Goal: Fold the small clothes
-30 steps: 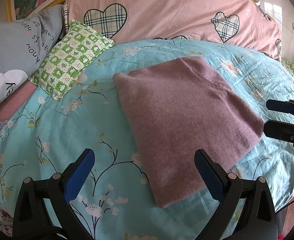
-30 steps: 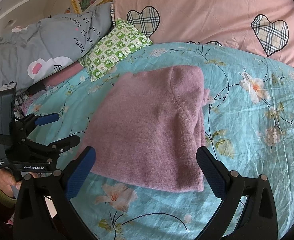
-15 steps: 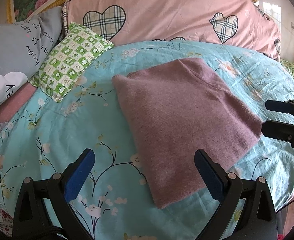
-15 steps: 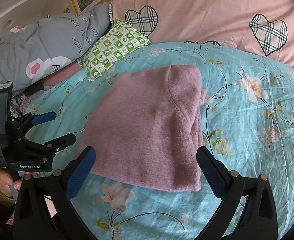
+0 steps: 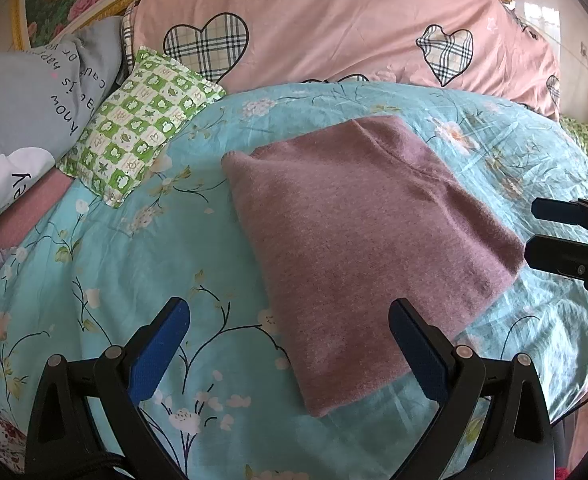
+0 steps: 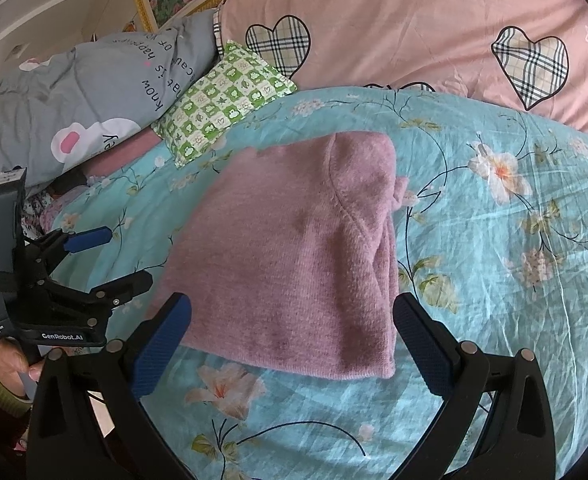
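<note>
Bed, seen from its foot. A turquoise floral sheet (image 5: 106, 264) covers the mattress; a pink heart-print quilt (image 5: 333, 28) is banked along the head, with a grey lettered duvet (image 6: 78, 104) and a green checked pillow (image 5: 142, 120) toward one side.

Mauve knit garment (image 5: 357, 248), lying flat in the middle of the sheet, already doubled into a rough rectangle. A curved seam crosses its upper layer, and on its far side a small fold of knit pokes out beyond the edge; whether this is a cuff or a hem cannot be settled from here.

Left gripper (image 5: 290, 348) and right gripper (image 6: 294, 340), both hovering near the garment's near edge, jaws spread wide, holding nothing and touching no cloth.

Handling, as a judgement: the knit looks soft, thick and light, limp rather than stiff, and likely to sag and slide on itself. The two near corners, pinched through all layers, seem the best hold.
</note>
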Demonstrator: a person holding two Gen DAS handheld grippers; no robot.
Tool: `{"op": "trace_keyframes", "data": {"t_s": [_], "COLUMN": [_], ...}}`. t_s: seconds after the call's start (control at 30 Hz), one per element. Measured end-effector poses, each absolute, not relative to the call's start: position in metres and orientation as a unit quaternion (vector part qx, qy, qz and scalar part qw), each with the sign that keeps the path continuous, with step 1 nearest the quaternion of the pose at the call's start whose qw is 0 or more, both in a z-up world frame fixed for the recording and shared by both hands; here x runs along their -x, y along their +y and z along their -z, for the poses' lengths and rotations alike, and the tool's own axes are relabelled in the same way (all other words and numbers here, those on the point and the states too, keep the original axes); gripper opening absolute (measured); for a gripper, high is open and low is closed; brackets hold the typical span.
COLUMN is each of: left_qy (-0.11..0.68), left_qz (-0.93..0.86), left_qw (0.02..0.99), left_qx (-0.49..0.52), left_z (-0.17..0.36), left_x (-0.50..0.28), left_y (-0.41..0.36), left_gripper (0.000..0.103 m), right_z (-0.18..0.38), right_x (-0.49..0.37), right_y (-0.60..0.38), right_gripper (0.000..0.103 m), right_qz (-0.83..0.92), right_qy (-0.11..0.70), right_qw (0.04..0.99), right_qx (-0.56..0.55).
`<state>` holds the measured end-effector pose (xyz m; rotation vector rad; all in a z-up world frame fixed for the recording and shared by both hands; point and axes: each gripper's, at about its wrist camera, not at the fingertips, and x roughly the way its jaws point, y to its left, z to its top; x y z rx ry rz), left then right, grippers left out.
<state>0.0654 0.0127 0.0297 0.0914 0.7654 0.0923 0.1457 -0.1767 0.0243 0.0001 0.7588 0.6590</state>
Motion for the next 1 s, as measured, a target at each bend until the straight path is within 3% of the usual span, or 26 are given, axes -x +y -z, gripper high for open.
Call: {"op": "trace_keyframes", "data": {"t_s": [1.0], "left_qy": [0.376], "left_qz": [-0.052], "left_qw": [0.925], "left_qx": [-0.021], "left_z": [-0.032], "left_x": [-0.080], "left_y": [0.037], "left_gripper": [0.100], "right_z": [-0.022], "right_x": [-0.164], "right_y": [-0.177], "right_gripper": [0.101], "right_qz": [-0.313], "right_qy": [0.376], "right_qw": [0.872], "right_qx": [-0.030]}}
